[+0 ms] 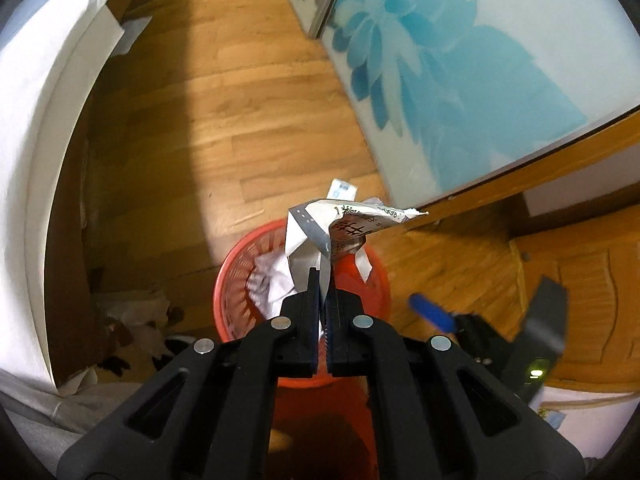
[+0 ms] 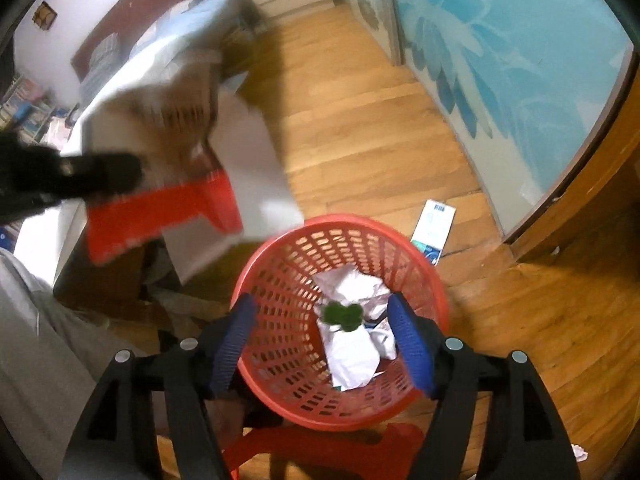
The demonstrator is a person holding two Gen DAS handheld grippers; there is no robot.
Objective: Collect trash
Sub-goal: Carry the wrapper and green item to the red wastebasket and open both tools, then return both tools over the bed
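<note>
Glossy wood-plank floor lies open on the far side of the round red lattice-plastic basket, which holds crumpled white paper. The left gripper is clenched on a creased printed paper scrap, pointing up and rightward over the basket rim. The right gripper is spread wide above the basket. A flat blue-white packet lies just beyond.

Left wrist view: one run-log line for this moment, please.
left tongs: shut on paper | right tongs: open | both above red basket
</note>
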